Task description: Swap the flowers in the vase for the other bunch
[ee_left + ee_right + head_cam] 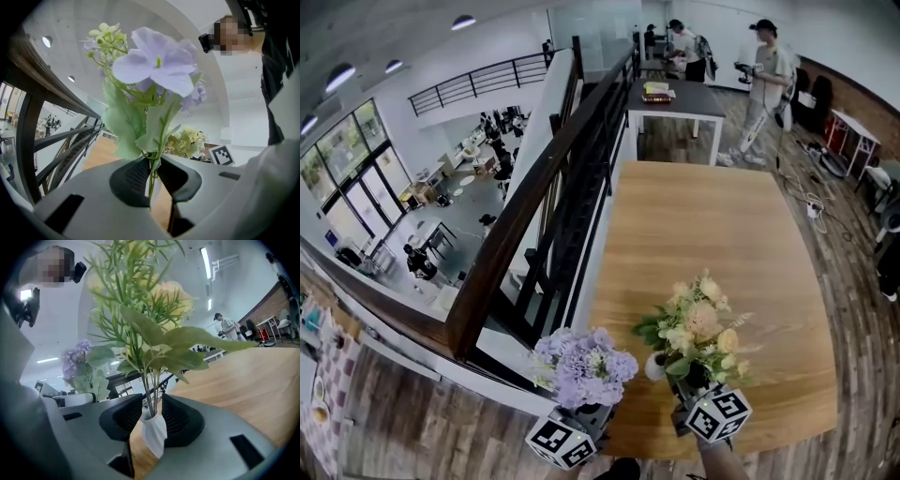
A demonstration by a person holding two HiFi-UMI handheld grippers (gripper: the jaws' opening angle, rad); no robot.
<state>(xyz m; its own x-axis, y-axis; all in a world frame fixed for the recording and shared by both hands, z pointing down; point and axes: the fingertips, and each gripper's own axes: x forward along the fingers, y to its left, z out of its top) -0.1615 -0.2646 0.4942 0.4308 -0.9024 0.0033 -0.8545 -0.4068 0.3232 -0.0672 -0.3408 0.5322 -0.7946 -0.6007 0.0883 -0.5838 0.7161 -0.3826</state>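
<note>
My left gripper (586, 412) (151, 180) is shut on the thin green stem of a lilac flower bunch (581, 366) (154, 65). It holds the bunch upright just off the wooden table's near-left corner. A cream and yellow bunch (698, 328) (154, 301) stands in a small white vase (654, 367) (153, 437) near the table's front edge. My right gripper (686, 382) (151, 416) has its jaws on either side of that bunch's stems, right at the vase's mouth. I cannot tell whether the pads press on the stems. The two bunches are side by side.
The wooden table (703, 234) stretches away bare beyond the vase. A dark railing (544, 216) runs along its left side, with a drop to a lower floor behind it. Far back stand another table (684, 98) and a person (764, 84).
</note>
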